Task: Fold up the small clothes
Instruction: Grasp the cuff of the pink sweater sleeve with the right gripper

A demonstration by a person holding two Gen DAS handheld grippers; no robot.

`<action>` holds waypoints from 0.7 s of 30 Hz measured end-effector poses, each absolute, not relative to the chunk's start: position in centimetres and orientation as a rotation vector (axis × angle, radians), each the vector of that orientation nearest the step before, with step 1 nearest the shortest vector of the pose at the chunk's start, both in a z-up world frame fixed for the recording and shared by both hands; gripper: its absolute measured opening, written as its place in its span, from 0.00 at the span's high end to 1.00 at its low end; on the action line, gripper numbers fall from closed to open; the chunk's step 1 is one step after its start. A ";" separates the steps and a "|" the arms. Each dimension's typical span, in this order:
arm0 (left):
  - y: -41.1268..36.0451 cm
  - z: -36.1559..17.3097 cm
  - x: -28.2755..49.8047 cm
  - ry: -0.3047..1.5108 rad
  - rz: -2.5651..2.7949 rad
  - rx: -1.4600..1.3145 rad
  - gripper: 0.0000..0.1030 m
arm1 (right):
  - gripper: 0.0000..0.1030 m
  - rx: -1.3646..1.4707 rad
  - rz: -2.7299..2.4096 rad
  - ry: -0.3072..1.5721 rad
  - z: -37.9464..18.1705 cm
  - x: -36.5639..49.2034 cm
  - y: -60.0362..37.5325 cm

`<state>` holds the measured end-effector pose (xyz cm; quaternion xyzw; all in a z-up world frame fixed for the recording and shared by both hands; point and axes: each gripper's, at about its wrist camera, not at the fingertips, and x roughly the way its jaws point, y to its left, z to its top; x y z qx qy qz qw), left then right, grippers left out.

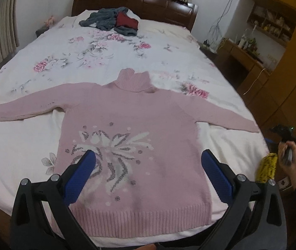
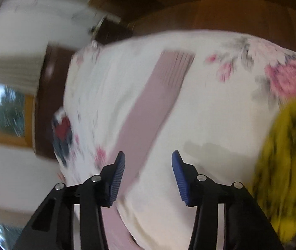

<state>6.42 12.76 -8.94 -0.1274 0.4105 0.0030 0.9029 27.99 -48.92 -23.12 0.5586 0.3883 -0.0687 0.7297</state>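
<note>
Left wrist: sweater (image 1: pixel 127 129) lies flat, front up, on the bed (image 1: pixel 23 145), hem at the near edge, collar toward the headboard, both sleeves spread out sideways. Our left gripper (image 1: pixel 148 166) hovers over the lower body of the sweater, jaws spread wide, holding nothing. Our right hand (image 1: pixel 289 162) is off the bed's right edge, next to something yellow (image 1: pixel 267 167). A grey and red pile (image 1: pixel 114 21) sits at the far end, well apart.

Right wrist: blurred, so we're mid-swing. Right gripper (image 2: pixel 148 170) has jaws spread and empty, above the right sleeve (image 2: pixel 154 104), which runs away from us across the sheet. Cuff is at the far end.

Step, as we read it: first fold, sleeves in. To do it well:
- pinch the sleeve near the cuff, one layer of knit only, no sheet
- lift low, carry it across the chest, lay it flat
- left gripper pins the body near the shoulder seam so the knit doesn't drag
- same on the left sleeve, then hem up to collar
</note>
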 end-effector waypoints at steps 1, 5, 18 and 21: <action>12.7 -9.3 7.0 0.856 -0.002 -0.260 0.03 | 0.60 1.267 -0.161 0.830 -23.6 28.8 -50.0; 12.7 -10.8 8.6 0.887 -0.009 -0.308 0.03 | 0.61 1.351 -0.218 0.786 -26.3 31.3 -53.0; 13.8 -13.7 12.8 0.905 -0.015 -0.448 0.03 | 0.62 1.291 -0.332 0.860 -30.8 37.9 -55.0; 15.1 -15.4 13.4 0.942 -0.037 -0.560 0.03 | 0.61 1.257 -0.343 0.861 -30.8 38.7 -54.9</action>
